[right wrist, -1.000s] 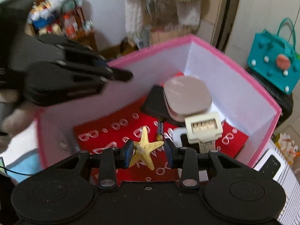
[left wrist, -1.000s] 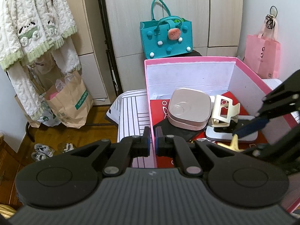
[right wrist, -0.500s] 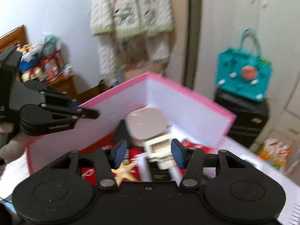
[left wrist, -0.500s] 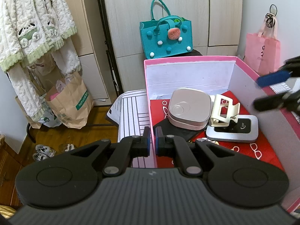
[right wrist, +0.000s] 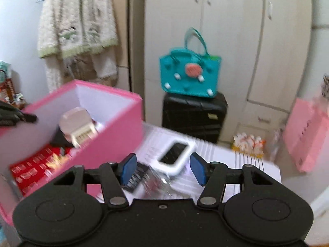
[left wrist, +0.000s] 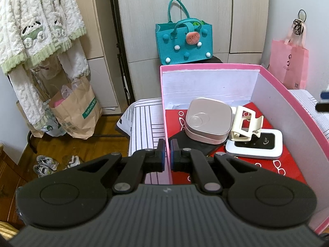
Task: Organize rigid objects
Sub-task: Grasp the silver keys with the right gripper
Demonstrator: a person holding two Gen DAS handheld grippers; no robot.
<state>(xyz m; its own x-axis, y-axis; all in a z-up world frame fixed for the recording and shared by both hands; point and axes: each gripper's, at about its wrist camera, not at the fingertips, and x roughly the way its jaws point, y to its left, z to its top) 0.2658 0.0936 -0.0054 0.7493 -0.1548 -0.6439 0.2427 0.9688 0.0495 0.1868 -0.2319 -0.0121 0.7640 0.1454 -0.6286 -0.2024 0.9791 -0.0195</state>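
1. From the left wrist view, the left gripper (left wrist: 167, 157) has its jaws pinching the near left wall of the pink box (left wrist: 287, 94), one pad outside and one inside.
2. The box sits on a white striped sheet (left wrist: 144, 121), and its floor is lined with red paper printed with white glasses.
3. Inside the box, a rounded pale pink case (left wrist: 208, 121) lies toward the far left, resting partly on a flat black item (left wrist: 185, 142).
4. Just right of the case, a cream hair claw (left wrist: 245, 123) sits on top of a white device with a black screen (left wrist: 255, 146).
5. Behind the box, a teal felt bag (left wrist: 184, 41) stands against the wardrobe doors, a pink shopping bag (left wrist: 289, 63) hangs at the far right, and a fluffy white robe (left wrist: 39, 30) hangs at the left above a brown paper bag (left wrist: 78, 107).
6. From the right wrist view, which is blurred, the right gripper (right wrist: 162, 167) has its blue pads spread apart with nothing between them, outside the box on its right side.
7. Beyond the pads, on the striped sheet, lies a white-framed device with a dark screen (right wrist: 175, 152); nearer lie some smaller things too blurred to name.
8. The pink box (right wrist: 115, 135) is at the left in this view, with the pale case (right wrist: 73, 117) and the cream claw (right wrist: 83, 133) showing inside.
9. The teal bag (right wrist: 190, 74) rests on a black suitcase (right wrist: 194, 117) at the far side.
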